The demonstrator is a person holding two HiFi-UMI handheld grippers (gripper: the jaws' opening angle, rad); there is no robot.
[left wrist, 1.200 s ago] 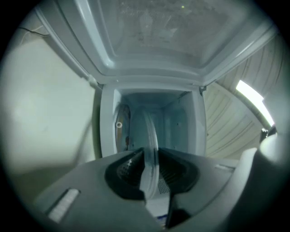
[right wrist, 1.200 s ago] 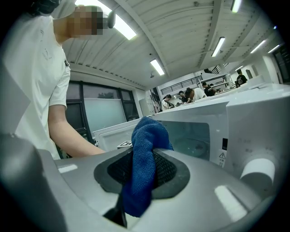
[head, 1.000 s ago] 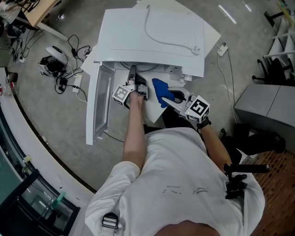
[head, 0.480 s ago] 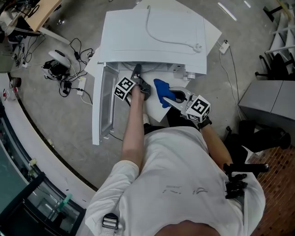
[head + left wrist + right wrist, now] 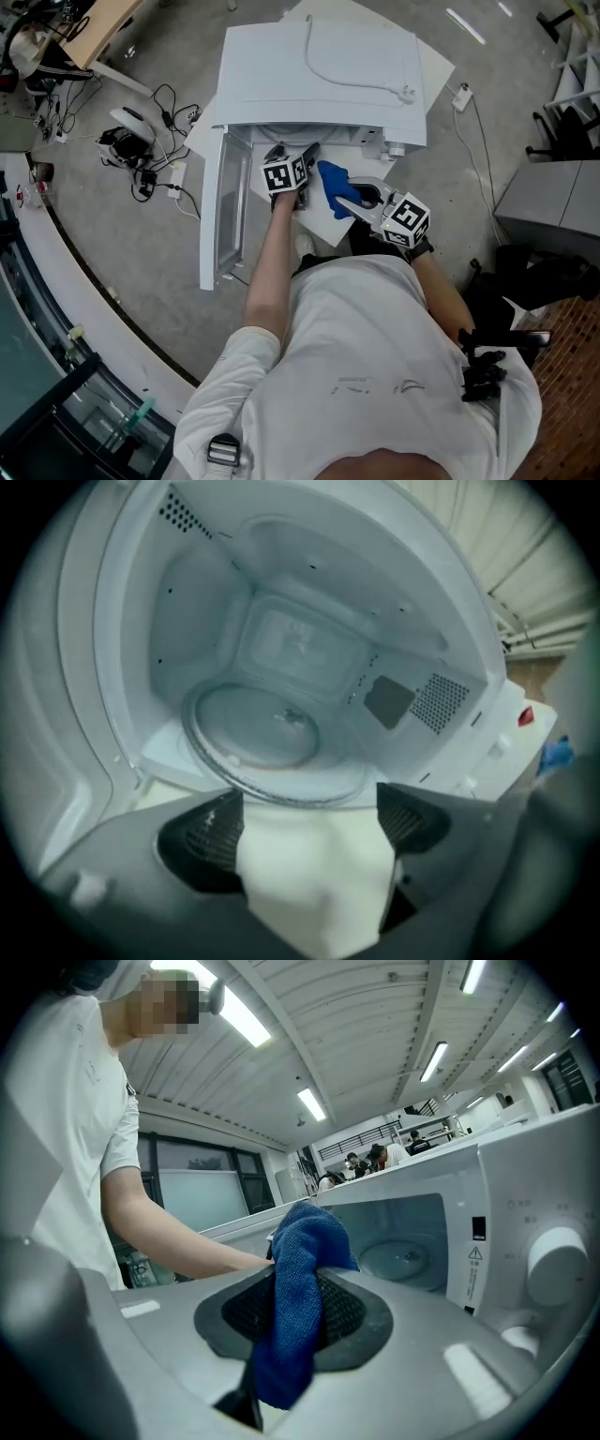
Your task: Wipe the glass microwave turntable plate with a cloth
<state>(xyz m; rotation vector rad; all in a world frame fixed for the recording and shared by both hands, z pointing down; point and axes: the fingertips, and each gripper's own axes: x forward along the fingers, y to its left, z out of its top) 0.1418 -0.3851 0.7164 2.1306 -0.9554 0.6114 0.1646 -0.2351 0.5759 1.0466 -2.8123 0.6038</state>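
Right gripper view: cloth [image 5: 302,1241] clamped in hand-held gripper [image 5: 292,1318].

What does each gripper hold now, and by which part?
The right gripper pinches the blue cloth at its bunched middle. The left gripper holds nothing; its jaws have just been opening, nothing between them.

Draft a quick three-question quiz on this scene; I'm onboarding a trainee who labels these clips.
1. Multiple choice: the right tool is shut on A) a sponge B) a blue cloth C) nothing.
2. True or false: the microwave door is closed.
3. Short answer: what is between the left tool's jaws?
Key: 1 B. 2 False; it stands open. 3 Nothing; they have just been opening and stand apart, facing the glass turntable plate.
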